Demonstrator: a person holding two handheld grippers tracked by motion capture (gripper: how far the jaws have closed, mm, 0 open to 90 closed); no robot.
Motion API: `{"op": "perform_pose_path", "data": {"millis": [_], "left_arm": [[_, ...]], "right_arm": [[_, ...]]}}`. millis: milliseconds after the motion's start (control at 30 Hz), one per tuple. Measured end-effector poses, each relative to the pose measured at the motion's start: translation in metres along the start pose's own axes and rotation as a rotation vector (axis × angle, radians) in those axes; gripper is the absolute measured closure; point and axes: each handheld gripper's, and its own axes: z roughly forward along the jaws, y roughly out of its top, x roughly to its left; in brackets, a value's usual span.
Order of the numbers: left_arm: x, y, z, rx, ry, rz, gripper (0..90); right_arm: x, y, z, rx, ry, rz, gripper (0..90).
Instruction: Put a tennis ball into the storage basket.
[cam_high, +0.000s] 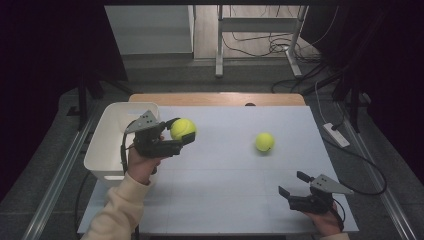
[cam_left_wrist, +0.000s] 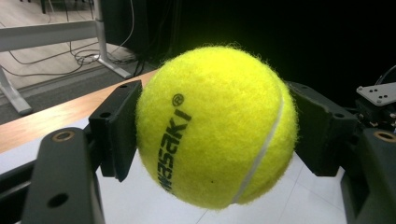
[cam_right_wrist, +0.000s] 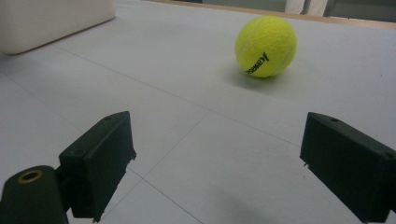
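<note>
Nearest me, my right gripper (cam_high: 295, 184) sits low over the front right of the desk (cam_high: 235, 200), jaws wide apart with nothing between them, aimed at the loose ball (cam_high: 264, 142) lying well ahead on the bare surface. If I go for that one carelessly, the risk I see is a jaw tip nudging it first; it is round, nothing is near to stop it, and it could roll off toward the far edge. Farther out on the left, my left gripper (cam_high: 184, 134) is clamped on the other ball (cam_high: 183, 129), held up off the desk just right of the white bin (cam_high: 102, 150). In the left gripper view the pads (cam_left_wrist: 116, 130) press its sides about at the widest part, so the hold looks fair, but the felt is springy and a jolt could let it squirt out. It is not over the bin yet, I judge; letting go here would drop it on the desk, and dropping from high over the bin might bounce it back out.
</note>
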Motion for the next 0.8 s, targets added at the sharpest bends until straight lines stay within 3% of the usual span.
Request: {"op": "perform_pose_path", "data": {"millis": [800], "left_arm": [[0.019, 0.007, -0.01, -0.011, 0.057, -0.03, 26.3]], "right_arm": [[0.0, 0.0, 0.0, 0.001, -0.001, 0.001, 10.0]]}}
